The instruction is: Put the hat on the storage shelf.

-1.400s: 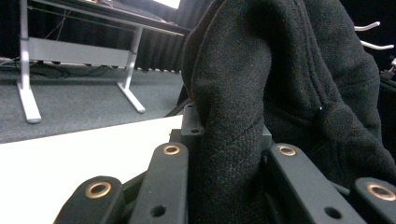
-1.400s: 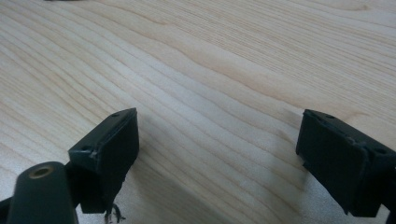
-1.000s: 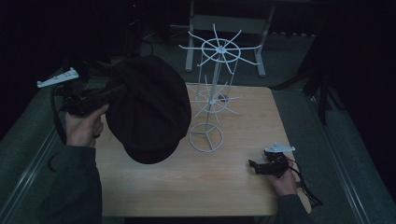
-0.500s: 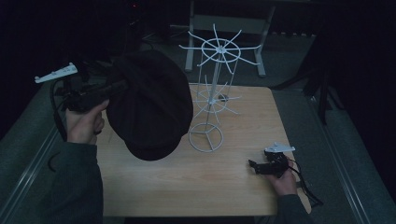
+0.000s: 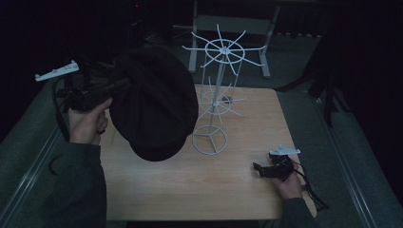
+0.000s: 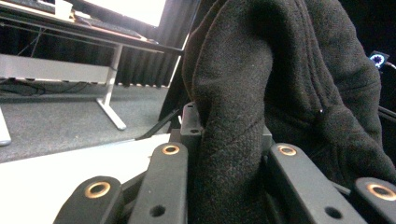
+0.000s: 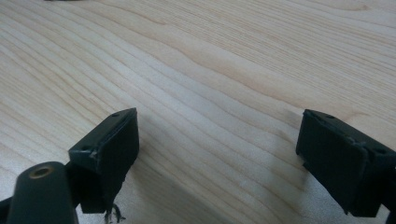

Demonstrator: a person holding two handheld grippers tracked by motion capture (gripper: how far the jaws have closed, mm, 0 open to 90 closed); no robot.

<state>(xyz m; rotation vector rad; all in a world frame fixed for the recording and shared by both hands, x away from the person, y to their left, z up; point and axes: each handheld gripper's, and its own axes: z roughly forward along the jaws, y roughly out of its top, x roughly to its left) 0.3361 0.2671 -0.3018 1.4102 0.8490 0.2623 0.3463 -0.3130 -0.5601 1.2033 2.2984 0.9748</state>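
1. Pale wood is the surface of the square table (image 5: 190,190), the largest thing here; on it stands a white wire display rack (image 5: 216,95) with radiating prongs at top and middle and a ring base.
2. A black woollen flat cap (image 5: 154,102) hangs in the air just left of the rack, above the table's left part.
3. The left gripper (image 5: 116,87) is clamped on a fold of the cap's cloth, its jaws narrow around it.
4. The right gripper (image 5: 260,169) rests near the table's right front, jaws wide, holding nothing.
5. The step in hand seems to be hanging the cap; the next move likely calls for carrying it rightward onto a prong.
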